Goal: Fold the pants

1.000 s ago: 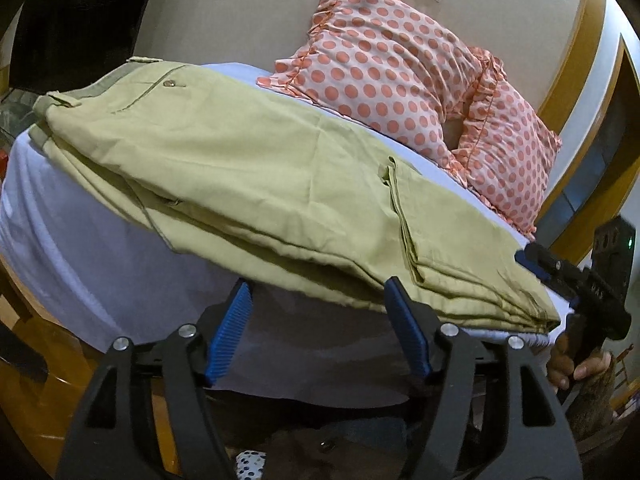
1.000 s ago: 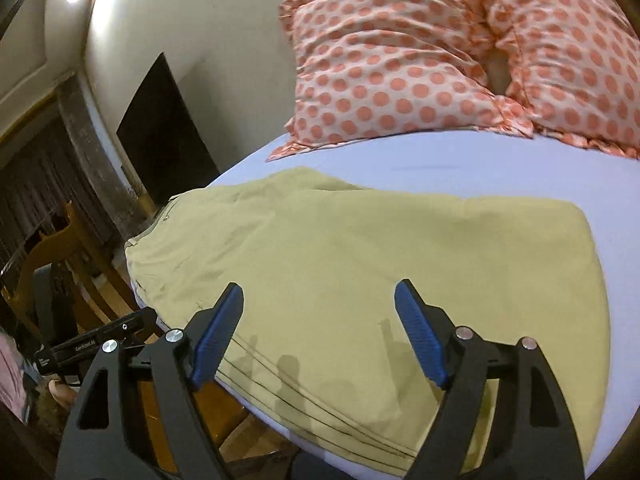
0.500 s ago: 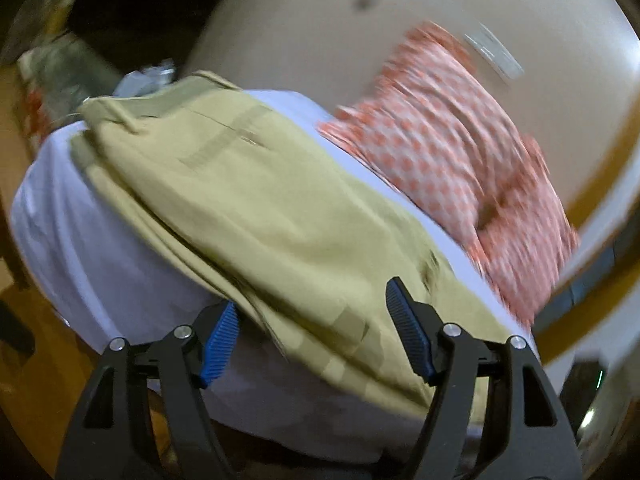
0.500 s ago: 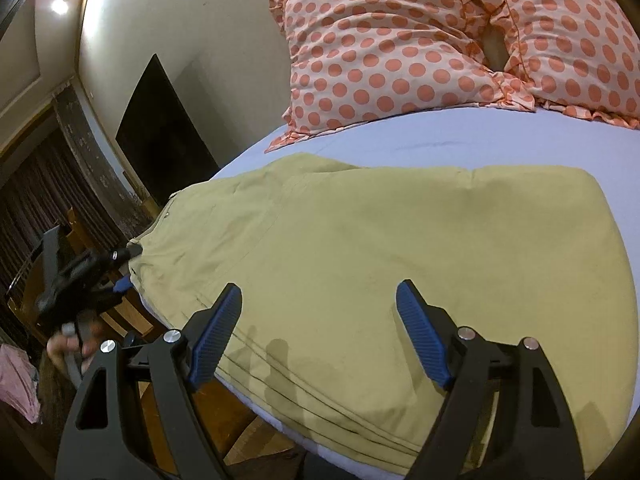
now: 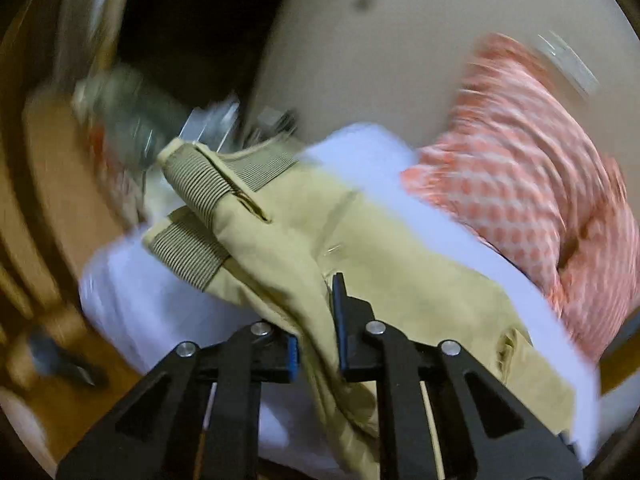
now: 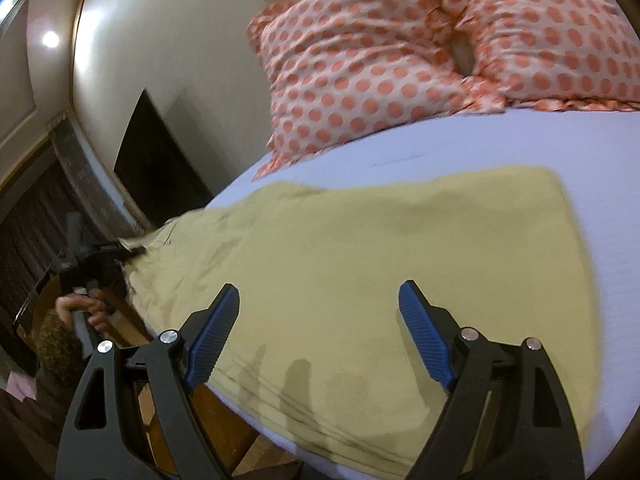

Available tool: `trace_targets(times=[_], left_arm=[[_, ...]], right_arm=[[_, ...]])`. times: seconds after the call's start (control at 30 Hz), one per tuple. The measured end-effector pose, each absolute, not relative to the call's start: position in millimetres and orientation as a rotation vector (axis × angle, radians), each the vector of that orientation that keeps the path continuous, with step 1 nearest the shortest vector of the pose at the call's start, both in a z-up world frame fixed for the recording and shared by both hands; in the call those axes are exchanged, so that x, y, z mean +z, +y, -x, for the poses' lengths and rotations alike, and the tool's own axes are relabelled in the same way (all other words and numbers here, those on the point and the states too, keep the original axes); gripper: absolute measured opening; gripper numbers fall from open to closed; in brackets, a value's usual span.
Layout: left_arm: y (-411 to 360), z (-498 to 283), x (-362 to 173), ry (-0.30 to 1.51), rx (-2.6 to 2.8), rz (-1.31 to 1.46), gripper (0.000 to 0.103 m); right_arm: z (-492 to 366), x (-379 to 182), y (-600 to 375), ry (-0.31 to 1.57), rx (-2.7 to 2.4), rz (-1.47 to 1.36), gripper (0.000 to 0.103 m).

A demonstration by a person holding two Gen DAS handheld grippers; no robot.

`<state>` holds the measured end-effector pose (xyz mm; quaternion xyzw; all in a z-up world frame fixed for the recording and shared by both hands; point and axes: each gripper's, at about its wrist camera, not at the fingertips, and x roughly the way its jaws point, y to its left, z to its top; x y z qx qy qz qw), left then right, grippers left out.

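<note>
Khaki cotton pants lie lengthwise-folded on lilac bed sheet. Left gripper pinches waistband-end edge; right gripper spread, hovering. Crosswise folds remain.

A bed covered in a pale lavender fitted sheet carries everything here. Lying flat across its near side is a pair of khaki-olive cotton pants, folded lengthwise, one end right along the mattress edge, the ribbed elastic waistband hanging past the corner in the left wrist view, which is blurred. At the far side, against the wall, two white pillows with coral polka dots and ruffled edges rest on the sheet, side by side and touching, well apart from the pants, with a strip of bare sheet between them.
</note>
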<state>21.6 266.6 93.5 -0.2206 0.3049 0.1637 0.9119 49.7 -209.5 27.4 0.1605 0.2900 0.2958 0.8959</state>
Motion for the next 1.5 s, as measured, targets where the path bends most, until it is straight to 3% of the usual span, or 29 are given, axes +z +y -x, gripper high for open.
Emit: trace_targets(times=[0.2, 0.33, 0.43, 0.6, 0.67, 0.73, 0.8, 1.0, 1.17, 1.23, 1.3, 1.33, 1.5], left_arm=[[71.5, -35.0, 169.3, 0.475, -0.071, -0.028, 0.013], [-66.7, -10.6, 125.5, 0.529, -0.464, -0.269, 0.005], [-121.4, 4.7, 65.1, 0.603, -0.533, -0.457, 0.003], [-102.7, 24.5, 51.3, 0.657, -0.597, -0.360, 0.008], [-77.2, 32.2, 61.9, 0.628, -0.554, -0.276, 0.022], [-50.5, 30.7, 67.4, 0.614, -0.481, -0.213, 0.048], [-30.6, 28.6, 70.2, 0.616, -0.414, -0.159, 0.054], [4.5, 17.1, 69.7, 0.638, -0.327, -0.061, 0.061], [18.9, 17.9, 64.9, 0.644, -0.316, -0.029, 0.065], [24.4, 18.8, 64.3, 0.641, -0.313, -0.014, 0.066], [29.4, 19.1, 64.1, 0.636, -0.308, -0.002, 0.067], [31.4, 19.9, 64.3, 0.634, -0.305, 0.003, 0.067], [38.2, 18.5, 66.5, 0.628, -0.294, 0.032, 0.067]], right_arm=[[-44.5, 34.8, -275.9, 0.518, 0.423, -0.434, 0.084], [-34.8, 35.8, -327.1, 0.468, 0.282, -0.533, 0.084], [-31.7, 32.2, -348.7, 0.479, 0.228, -0.573, 0.084], [-42.4, 29.9, -345.0, 0.523, 0.356, -0.643, 0.084], [-53.9, 29.8, -330.7, 0.564, 0.519, -0.728, 0.084], [-66.3, 31.4, -310.6, 0.624, 0.619, -0.767, 0.083], [-77.8, 31.3, -288.4, 0.696, 0.643, -0.755, 0.078], [-113.9, 18.4, -237.2, 0.940, 0.496, -0.695, 0.074], [-127.9, 14.9, -229.9, 0.913, 0.417, -0.745, 0.074], [-126.8, 12.7, -227.3, 0.882, 0.386, -0.755, 0.065], [-129.1, 7.6, -232.7, 0.860, 0.360, -0.789, 0.036], [-132.5, 2.9, -235.7, 0.854, 0.348, -0.813, 0.029], [-135.5, -7.5, -246.3, 0.784, 0.431, -0.938, 0.015]])
